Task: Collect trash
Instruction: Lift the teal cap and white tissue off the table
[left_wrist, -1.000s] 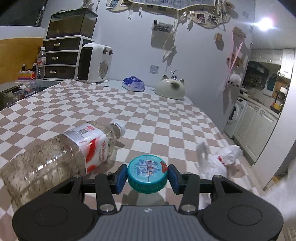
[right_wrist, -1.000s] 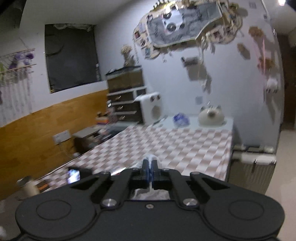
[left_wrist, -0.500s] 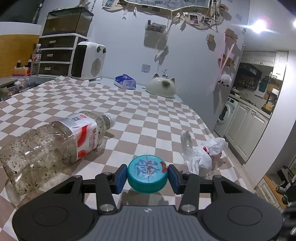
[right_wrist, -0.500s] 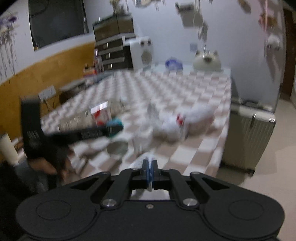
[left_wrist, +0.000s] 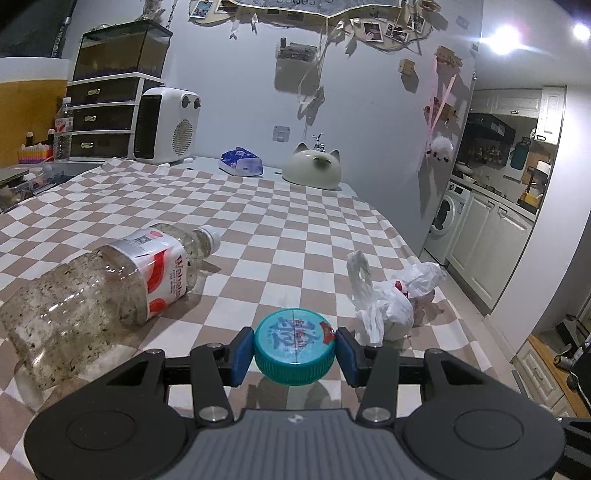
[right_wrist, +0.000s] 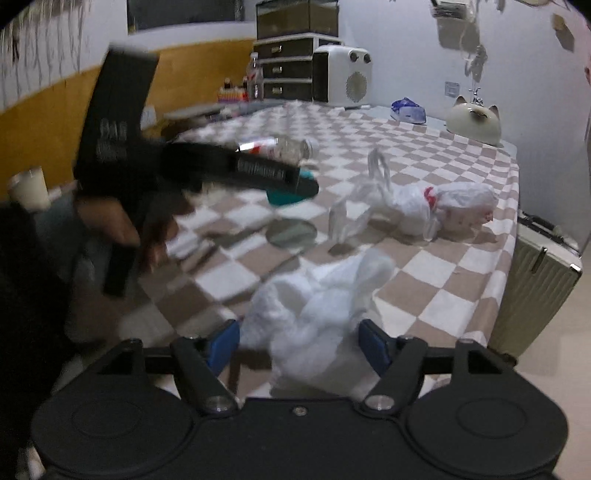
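Note:
My left gripper (left_wrist: 294, 353) is shut on a teal bottle cap (left_wrist: 294, 345) and holds it above the checkered table (left_wrist: 295, 229); this gripper and the cap (right_wrist: 291, 190) also show in the right wrist view. An empty clear plastic bottle (left_wrist: 110, 284) lies on its side at the left. A crumpled white plastic bag (left_wrist: 391, 295) lies near the right edge. My right gripper (right_wrist: 297, 349) is open, its blue pads either side of a white crumpled tissue (right_wrist: 317, 314) at the table's near edge. The bag (right_wrist: 424, 205) lies beyond it.
A white heater (left_wrist: 166, 125), a blue tissue pack (left_wrist: 241, 166) and a cat-shaped dish (left_wrist: 312, 171) stand at the far end. A drawer unit (left_wrist: 107, 118) is at back left. A pale suitcase (right_wrist: 535, 280) stands beside the table's right edge.
My right gripper has swung down toward the table and opened around the white tissue. My left gripper still holds the cap and has drifted slightly back from the bottle.

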